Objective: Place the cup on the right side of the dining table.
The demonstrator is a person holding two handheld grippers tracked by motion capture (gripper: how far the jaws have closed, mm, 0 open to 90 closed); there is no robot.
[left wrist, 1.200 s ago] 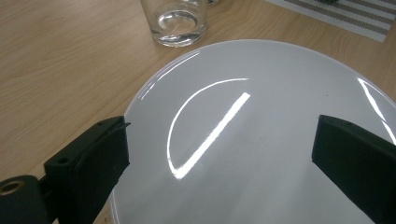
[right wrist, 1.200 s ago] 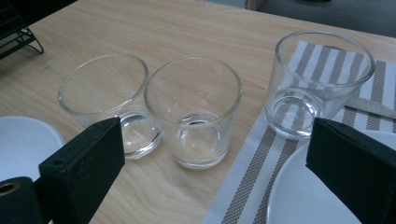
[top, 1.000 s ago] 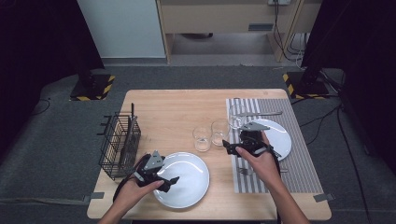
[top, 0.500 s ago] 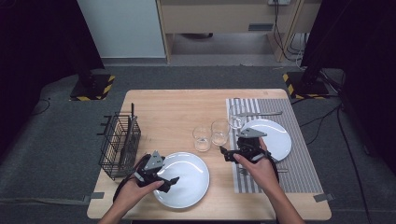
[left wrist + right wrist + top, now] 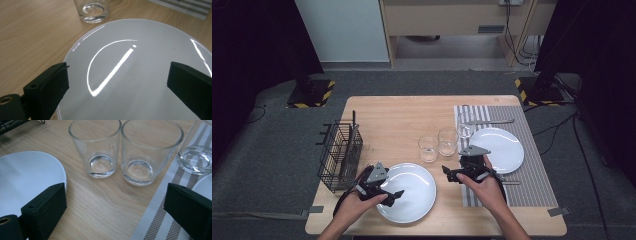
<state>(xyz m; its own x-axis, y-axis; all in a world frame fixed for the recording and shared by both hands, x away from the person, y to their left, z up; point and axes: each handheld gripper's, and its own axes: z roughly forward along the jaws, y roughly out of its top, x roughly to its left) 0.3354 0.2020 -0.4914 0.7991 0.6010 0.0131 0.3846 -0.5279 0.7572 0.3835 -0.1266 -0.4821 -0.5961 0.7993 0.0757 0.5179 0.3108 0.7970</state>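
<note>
A white plate [image 5: 409, 192] lies at the table's front, left of centre. My left gripper [image 5: 391, 189] hovers over its left rim, open, with the glossy plate [image 5: 140, 75] under the left gripper [image 5: 118, 72] and nothing held. Two empty glasses [image 5: 428, 148] [image 5: 447, 141] stand side by side mid-table. My right gripper [image 5: 459, 166] is just in front of them at the striped placemat's [image 5: 532, 175] left edge, open and empty. Along the right gripper [image 5: 115, 195] I see both glasses [image 5: 100, 147] [image 5: 147, 150] close ahead.
A black wire basket [image 5: 339, 155] stands at the table's left edge. A third glass [image 5: 465, 131] and a second white plate [image 5: 497, 149] sit on the placemat, with cutlery [image 5: 492, 121] behind them.
My right gripper has drawn left and back from over the right plate to the placemat's left edge, facing the glasses. The left gripper has stayed at the near plate.
</note>
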